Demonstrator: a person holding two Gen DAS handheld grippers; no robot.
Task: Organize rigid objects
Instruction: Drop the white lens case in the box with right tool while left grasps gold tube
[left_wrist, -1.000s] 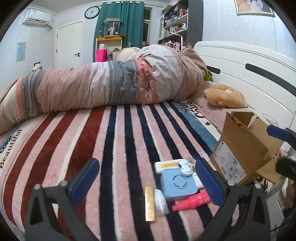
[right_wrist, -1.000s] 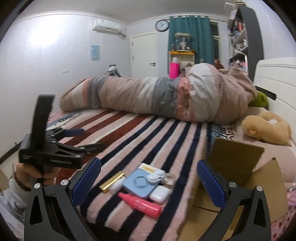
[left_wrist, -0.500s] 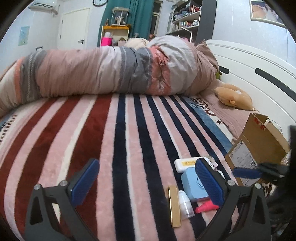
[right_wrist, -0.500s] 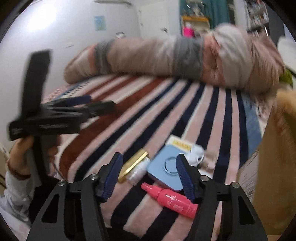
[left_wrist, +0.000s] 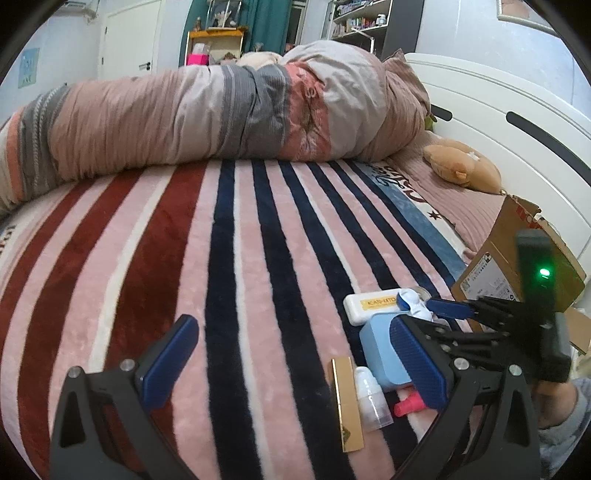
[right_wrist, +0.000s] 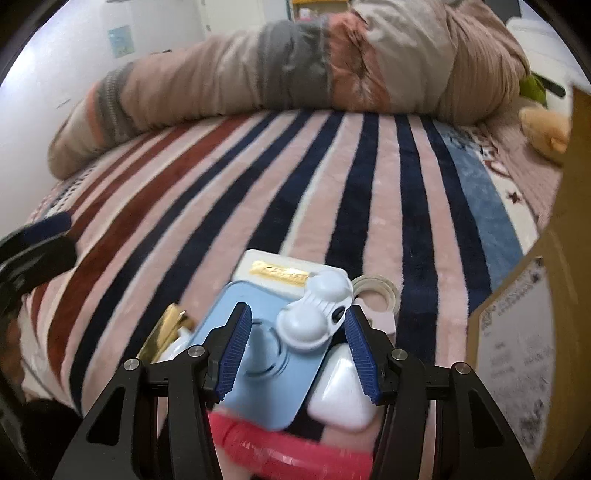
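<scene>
Your left: bare striped plush blanket (left_wrist: 229, 258), open passage | your right: brown cardboard box (right_wrist: 535, 332) walls the side | ahead: bunched pink-grey quilt (left_wrist: 221, 118) blocks.

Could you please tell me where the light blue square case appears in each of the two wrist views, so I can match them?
Left wrist view: the light blue square case lies at lower right, partly hidden behind the left gripper's right finger.
Right wrist view: the same case lies at bottom centre, under the right gripper.
Shared landmark: the white box with the yellow label, just beyond the case.
</scene>
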